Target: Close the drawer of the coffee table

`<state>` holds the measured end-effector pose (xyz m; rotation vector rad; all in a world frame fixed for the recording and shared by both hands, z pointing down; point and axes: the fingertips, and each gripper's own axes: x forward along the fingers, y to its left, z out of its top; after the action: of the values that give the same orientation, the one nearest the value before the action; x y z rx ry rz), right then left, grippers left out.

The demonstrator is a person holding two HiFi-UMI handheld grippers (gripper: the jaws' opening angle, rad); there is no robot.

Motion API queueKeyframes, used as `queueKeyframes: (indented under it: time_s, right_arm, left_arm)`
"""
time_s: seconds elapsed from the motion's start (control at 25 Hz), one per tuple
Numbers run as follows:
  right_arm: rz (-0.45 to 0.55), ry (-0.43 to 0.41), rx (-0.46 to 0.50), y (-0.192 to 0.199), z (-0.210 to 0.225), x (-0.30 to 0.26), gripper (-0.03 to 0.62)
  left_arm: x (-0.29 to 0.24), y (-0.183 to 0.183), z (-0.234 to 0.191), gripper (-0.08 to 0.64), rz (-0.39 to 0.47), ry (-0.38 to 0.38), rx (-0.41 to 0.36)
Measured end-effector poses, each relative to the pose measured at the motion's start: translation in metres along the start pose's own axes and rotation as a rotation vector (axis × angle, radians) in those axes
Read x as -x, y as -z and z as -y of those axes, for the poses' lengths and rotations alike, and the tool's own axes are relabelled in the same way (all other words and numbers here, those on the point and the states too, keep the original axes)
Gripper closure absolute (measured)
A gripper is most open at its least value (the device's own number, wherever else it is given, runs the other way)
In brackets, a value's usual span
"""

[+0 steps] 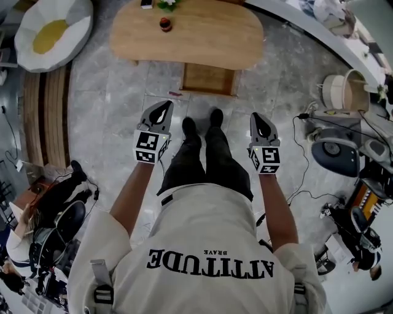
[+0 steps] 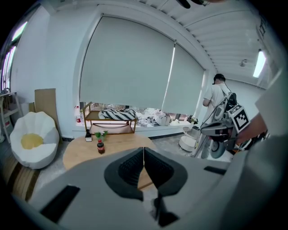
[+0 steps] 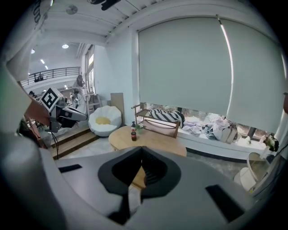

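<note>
The wooden coffee table (image 1: 190,34) stands ahead of me, and its drawer (image 1: 209,80) sticks out from the near edge towards my feet. My left gripper (image 1: 164,107) is shut and empty, held above the floor to the drawer's near left. My right gripper (image 1: 259,118) is also shut and empty, to the drawer's near right. Neither touches the drawer. In the left gripper view the left gripper's closed tips (image 2: 143,155) point at the table (image 2: 85,152). The right gripper (image 3: 141,155) faces the table (image 3: 159,140) in the right gripper view; the drawer is hidden in both.
A small dark bottle (image 1: 165,24) and a little plant (image 1: 166,3) sit on the table top. A white and yellow round seat (image 1: 52,34) and wooden steps (image 1: 46,116) lie at left. Cables and equipment (image 1: 334,147) crowd the right. A person (image 2: 218,96) stands far off.
</note>
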<state>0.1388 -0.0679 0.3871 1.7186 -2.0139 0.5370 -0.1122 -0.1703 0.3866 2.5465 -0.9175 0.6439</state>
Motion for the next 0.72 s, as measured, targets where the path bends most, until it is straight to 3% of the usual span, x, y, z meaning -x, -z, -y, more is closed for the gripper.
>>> queueKeyframes:
  time_s: [0.72]
  right_arm:
    - [-0.097,-0.106,-0.068,0.073,0.029,-0.095,0.572]
  left_arm:
    - [-0.086,0.046,0.014,0.538,-0.081,-0.032,-0.005]
